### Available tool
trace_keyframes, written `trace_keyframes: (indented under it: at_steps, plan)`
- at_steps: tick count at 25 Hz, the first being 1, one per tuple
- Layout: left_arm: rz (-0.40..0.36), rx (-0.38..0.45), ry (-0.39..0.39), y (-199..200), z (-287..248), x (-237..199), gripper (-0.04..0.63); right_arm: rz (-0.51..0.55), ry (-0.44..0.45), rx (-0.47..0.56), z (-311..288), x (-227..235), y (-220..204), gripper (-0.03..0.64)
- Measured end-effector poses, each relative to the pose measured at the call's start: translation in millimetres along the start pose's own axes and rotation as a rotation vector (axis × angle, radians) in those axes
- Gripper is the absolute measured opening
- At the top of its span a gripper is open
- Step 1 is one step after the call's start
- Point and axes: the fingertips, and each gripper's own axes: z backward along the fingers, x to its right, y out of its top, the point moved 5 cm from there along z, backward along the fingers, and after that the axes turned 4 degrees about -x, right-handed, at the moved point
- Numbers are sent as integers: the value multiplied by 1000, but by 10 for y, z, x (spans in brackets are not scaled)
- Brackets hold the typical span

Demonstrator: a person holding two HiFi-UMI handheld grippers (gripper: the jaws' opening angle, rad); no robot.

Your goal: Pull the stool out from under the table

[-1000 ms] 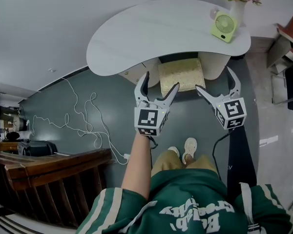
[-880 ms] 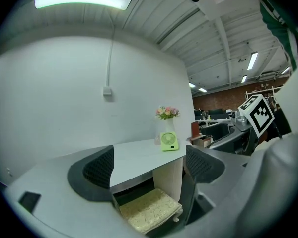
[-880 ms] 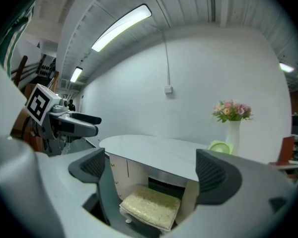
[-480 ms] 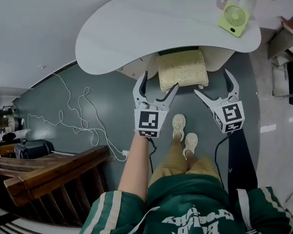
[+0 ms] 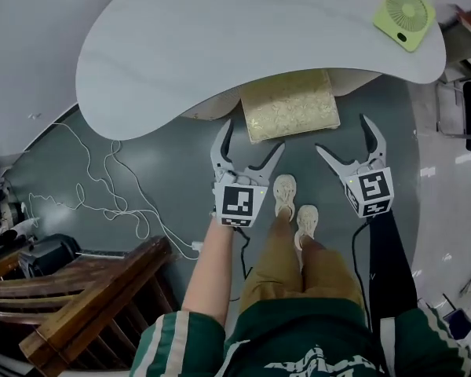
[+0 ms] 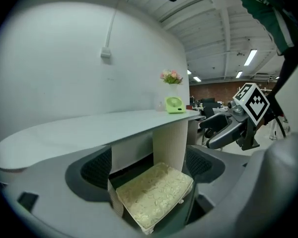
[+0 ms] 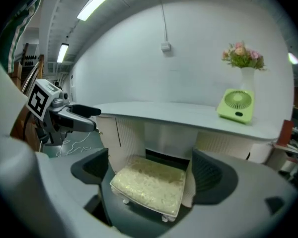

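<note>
Left gripper: jaws spread wide, nothing in them, tips just short of the stool's near-left corner, and I see no contact. Right gripper: jaws also spread and empty, near the stool's right side and clear of it. Jaw pads are dark grey with a fine dimpled texture. Stool is on the dark grey-green floor, its far part tucked under the surface and only the near strip of cushion past the edge. So the end state isn't reached: it isn't clear of the surface and neither gripper has hold of it. My read is that grasping and most of the pull are what's left. The cushion is rectangular with rounded corners, in pale gold fabric with a raised floral weave, and looks soft. Small white feet show under it in the right gripper view. The surface is a smooth matte white bean-shaped top on cream fluted pedestals, which flank the stool closely. At the far right are a lime-green plastic fan with a round grille and a white vase of flowers.
</note>
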Motion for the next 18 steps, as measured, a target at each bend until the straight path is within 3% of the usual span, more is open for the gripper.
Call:
trace_keyframes:
  at_steps: [6,14,18]
  plan:
    - [21,-50,-56,-675,-401,-101,453,-10,-40,-77,-369,79,-539,538]
    - [57,-117,-95,-1546,-783,-76,453,35,-10,-148,-813,117,-1226,538]
    - [51,-172,-86,-2016,-887,-5,453,9,-2,-156,-991,172,-1616,544]
